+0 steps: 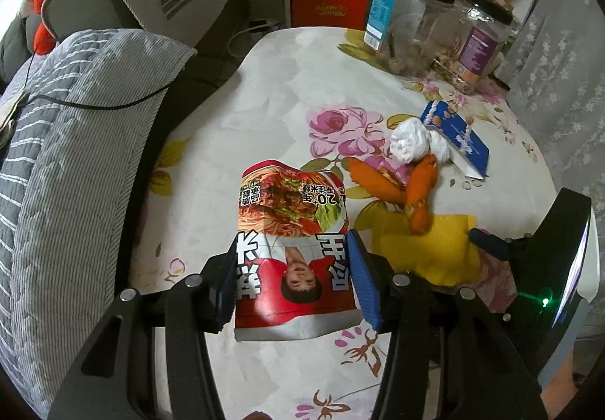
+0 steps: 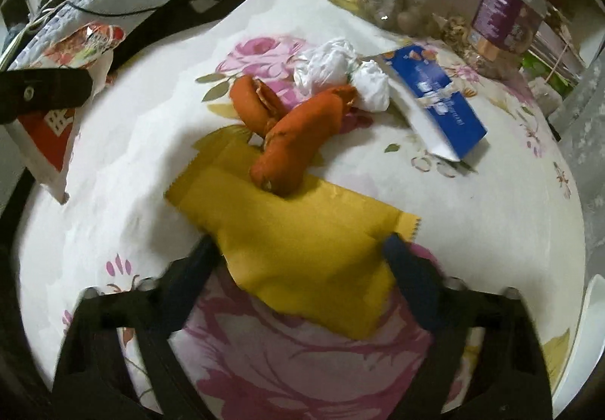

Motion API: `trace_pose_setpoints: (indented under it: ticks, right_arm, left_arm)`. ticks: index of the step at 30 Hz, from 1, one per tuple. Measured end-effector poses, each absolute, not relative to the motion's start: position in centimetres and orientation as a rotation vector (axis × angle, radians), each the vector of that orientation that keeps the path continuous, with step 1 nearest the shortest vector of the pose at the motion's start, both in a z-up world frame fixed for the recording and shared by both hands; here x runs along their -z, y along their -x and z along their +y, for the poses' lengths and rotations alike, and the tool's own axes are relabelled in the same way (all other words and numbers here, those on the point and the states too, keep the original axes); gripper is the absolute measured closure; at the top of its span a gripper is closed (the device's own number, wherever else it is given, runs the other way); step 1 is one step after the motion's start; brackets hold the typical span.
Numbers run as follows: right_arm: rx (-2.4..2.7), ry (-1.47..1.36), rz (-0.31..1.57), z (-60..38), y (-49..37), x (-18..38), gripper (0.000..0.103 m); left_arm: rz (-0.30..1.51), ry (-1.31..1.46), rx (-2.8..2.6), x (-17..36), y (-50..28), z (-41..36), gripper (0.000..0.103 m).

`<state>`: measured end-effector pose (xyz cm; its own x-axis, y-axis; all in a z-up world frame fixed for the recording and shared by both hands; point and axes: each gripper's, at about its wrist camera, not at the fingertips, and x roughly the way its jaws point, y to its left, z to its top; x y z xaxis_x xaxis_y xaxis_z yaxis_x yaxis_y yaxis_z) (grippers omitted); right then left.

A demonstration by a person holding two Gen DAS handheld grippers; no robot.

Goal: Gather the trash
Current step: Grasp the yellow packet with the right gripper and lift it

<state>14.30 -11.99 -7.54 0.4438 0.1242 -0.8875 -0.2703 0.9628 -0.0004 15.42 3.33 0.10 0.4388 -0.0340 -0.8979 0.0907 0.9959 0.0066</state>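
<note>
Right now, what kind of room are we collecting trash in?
Most likely a lived-in home sitting or dining area: a round table under a floral tablecloth, clear snack jars with black lids, and a padded seat with a striped grey quilt beside it.

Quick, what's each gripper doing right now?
Left gripper: shut on the red noodle packet.
Right gripper: open, jaws astride the yellow wrapper.

noodle packet: between your left gripper fingers, frame centre
flat wrapper: on the table, between your right gripper fingers
peels: overlapping that wrapper's far edge
tissue wads: just behind the peels
carton: right of the wads
jars: upper right, table's far edge
</note>
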Motion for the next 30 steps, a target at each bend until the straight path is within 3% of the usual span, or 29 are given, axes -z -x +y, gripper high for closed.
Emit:
trace_pose_setpoints:
  ticks: [1, 2, 3, 8, 14, 30]
  right_arm:
    - [-0.246, 0.138, 1.080, -12.3, -14.4, 7.3, 0.042]
    - [-0.247, 0.125, 1.076, -12.5, -14.4, 7.1, 0.059]
    - [-0.250, 0.109, 1.074, -12.8, -14.4, 6.9, 0.067]
    - [-0.269, 0.063, 1.054, -13.3, -14.1, 6.3, 0.076]
    - [-0.304, 0.051, 1.022, -13.0, -13.3, 5.0, 0.084]
    - [-0.248, 0.012, 0.894, -15.1, -11.2, 0.0, 0.085]
  left_arm:
    - [1.112, -0.056, 0.078, -0.2, -15.4, 3.3, 0.052]
    - [1.111, -0.056, 0.079, -0.3, -15.3, 3.2, 0.052]
    - [1.109, -0.055, 0.077, -0.3, -15.3, 3.3, 0.052]
    - [1.095, -0.050, 0.064, -0.6, -15.1, 3.2, 0.052]
    - [1.065, -0.042, 0.052, -1.5, -14.9, 3.2, 0.052]
    - [0.943, -0.035, 0.036, -5.0, -13.1, 2.6, 0.052]
